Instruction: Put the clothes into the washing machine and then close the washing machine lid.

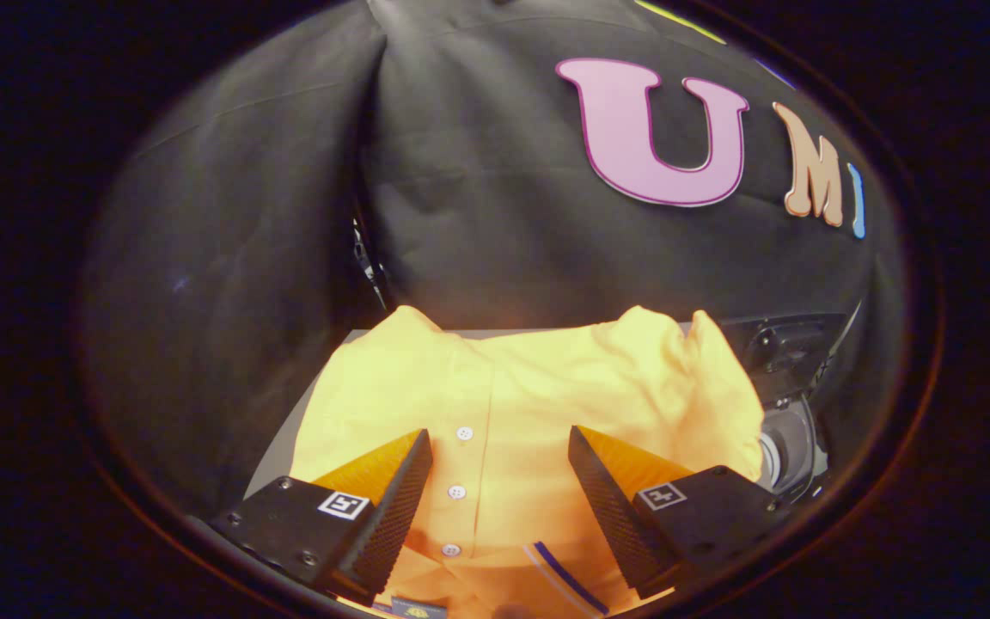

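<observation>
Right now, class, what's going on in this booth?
A person holds a gripper over a yellow shirt spread on a table. The fingers are open, with the shirt's button strip between them; nothing is gripped yet. A dark, round-fronted machine sits just beyond the shirt, to one side.

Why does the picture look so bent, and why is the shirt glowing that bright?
In the gripper view a fisheye lens bows everything outward. Light falls hard on the orange shirt, washing out its folds, while the black cloth wall stays dim. The open gripper sits close, its fingers sharp over the shirt.
</observation>
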Motion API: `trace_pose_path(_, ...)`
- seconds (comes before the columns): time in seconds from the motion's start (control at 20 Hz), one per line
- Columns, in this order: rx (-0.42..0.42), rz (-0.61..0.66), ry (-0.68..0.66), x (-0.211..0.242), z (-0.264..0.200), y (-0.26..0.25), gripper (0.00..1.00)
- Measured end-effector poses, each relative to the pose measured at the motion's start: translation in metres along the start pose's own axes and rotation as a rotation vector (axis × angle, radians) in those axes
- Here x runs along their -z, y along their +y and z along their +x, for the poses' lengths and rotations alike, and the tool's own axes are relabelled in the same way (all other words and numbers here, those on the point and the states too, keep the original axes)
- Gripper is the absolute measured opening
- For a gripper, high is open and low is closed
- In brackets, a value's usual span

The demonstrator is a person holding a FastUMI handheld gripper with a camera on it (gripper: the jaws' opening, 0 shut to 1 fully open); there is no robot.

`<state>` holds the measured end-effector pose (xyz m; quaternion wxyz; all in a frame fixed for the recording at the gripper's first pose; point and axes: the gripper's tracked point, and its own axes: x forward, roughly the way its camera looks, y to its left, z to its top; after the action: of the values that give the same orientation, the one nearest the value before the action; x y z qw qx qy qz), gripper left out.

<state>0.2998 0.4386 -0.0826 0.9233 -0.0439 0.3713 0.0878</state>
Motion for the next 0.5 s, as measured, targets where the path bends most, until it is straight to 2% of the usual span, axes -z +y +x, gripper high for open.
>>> trace_pose_path(0.1,-0.023,-0.063,-0.011,-0.006,0.001,0.001,1.00)
trace_pose_path(0.15,-0.018,-0.087,0.018,0.001,-0.001,-0.004,0.89)
trace_pose_path(0.2,-0.026,-0.089,-0.025,-0.007,-0.007,-0.005,0.78)
trace_pose_path(0.25,-0.032,-0.092,-0.011,-0.005,-0.005,-0.010,0.67)
trace_pose_path(0.35,-0.068,-0.060,-0.019,-0.005,-0.012,-0.026,0.45)
trace_pose_path(0.5,-0.206,0.023,-0.008,0.004,-0.029,-0.036,0.12)
